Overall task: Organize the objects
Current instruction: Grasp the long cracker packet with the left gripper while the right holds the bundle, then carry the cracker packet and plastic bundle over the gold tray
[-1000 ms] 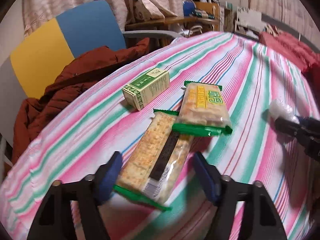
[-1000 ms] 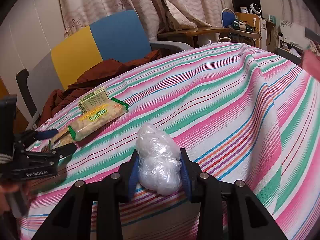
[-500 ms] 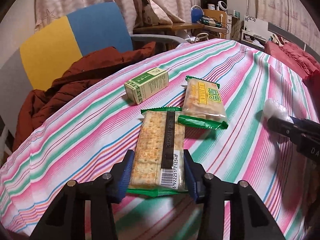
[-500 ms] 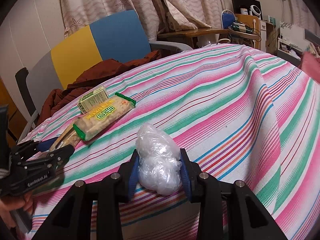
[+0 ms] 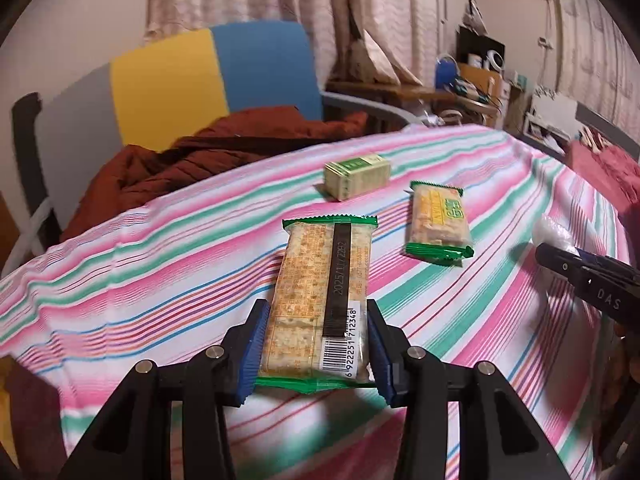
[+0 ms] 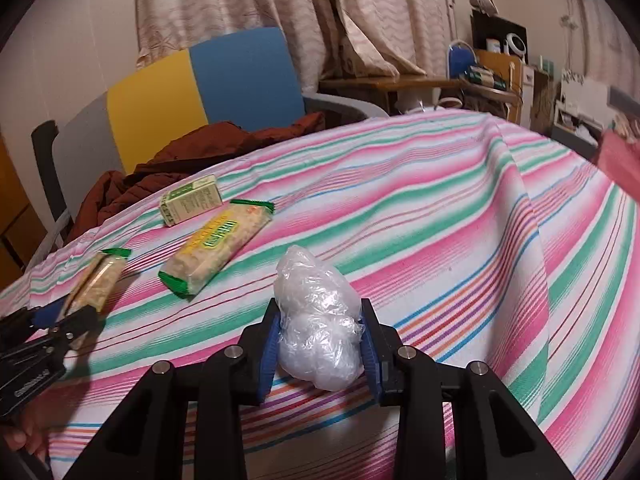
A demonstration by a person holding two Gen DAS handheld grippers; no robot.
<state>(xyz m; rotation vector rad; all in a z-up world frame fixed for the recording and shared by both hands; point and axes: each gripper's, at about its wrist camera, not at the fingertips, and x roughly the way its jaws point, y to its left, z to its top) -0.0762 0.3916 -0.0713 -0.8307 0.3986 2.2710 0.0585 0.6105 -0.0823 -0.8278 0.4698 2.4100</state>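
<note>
Striped tablecloth (image 5: 160, 264) with snacks, a chair behind.
Left gripper (image 5: 316, 348) clamps the cracker packet (image 5: 320, 296) at its near end, long axis running away; right gripper (image 6: 320, 344) squeezes a crumpled plastic bag (image 6: 316, 320).

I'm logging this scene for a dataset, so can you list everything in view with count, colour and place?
cracker pack: 1, tan with green ends, in the left claw, barcode side up
second pack: 1, yellow-green, on the cloth, right of the first
box: 1, green and cream, far side of the cloth
plastic bag: 1, clear, crumpled, in the right claw
cloth: 1, pink, green and white stripes, covering the table
chair: 1, grey, yellow, blue, behind the table
jacket: 1, rust-brown, on the chair
left claw: black, blue pads, shut on the cracker pack
right claw: black, blue pads, shut on the plastic bag
</note>
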